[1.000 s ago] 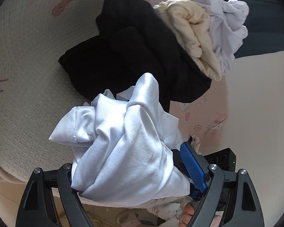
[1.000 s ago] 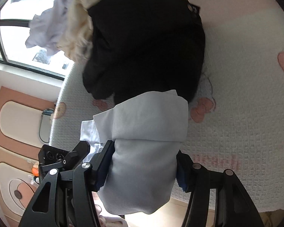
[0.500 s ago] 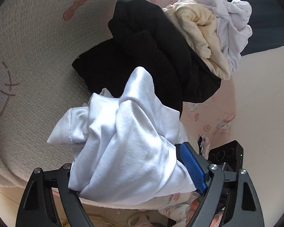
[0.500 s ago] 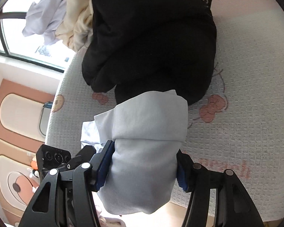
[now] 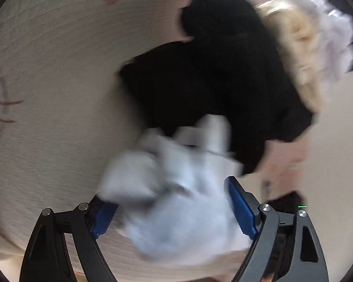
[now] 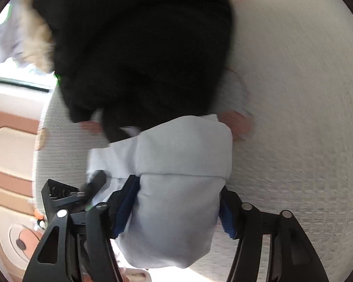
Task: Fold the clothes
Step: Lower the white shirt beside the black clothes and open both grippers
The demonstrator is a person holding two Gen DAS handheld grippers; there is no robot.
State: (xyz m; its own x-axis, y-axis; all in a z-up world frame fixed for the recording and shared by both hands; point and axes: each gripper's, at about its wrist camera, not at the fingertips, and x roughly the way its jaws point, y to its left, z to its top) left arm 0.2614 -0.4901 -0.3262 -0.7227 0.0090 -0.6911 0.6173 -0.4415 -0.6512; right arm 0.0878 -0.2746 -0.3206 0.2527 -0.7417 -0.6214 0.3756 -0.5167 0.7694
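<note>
In your left wrist view, your left gripper (image 5: 174,208) has its blue-padded jaws set wide around a crumpled white cotton garment (image 5: 176,188); motion blur hides whether the pads press on it, so you cannot tell if it is clamped. The bundle hangs over the waffle-textured cream bedspread with pink cartoon prints (image 5: 58,70), just in front of a heap of black clothing (image 5: 211,75); a cream garment (image 5: 301,54) and a pale lilac one (image 5: 334,28) lie beyond, at the bed's far edge. In your right wrist view, your right gripper (image 6: 178,208) is easing its jaws apart with the same white garment (image 6: 176,176), folded into a smooth roll, between them and both pads against its sides. The black heap (image 6: 138,47) sits just beyond it on the bedspread (image 6: 294,94), near the bed's left edge.
</note>
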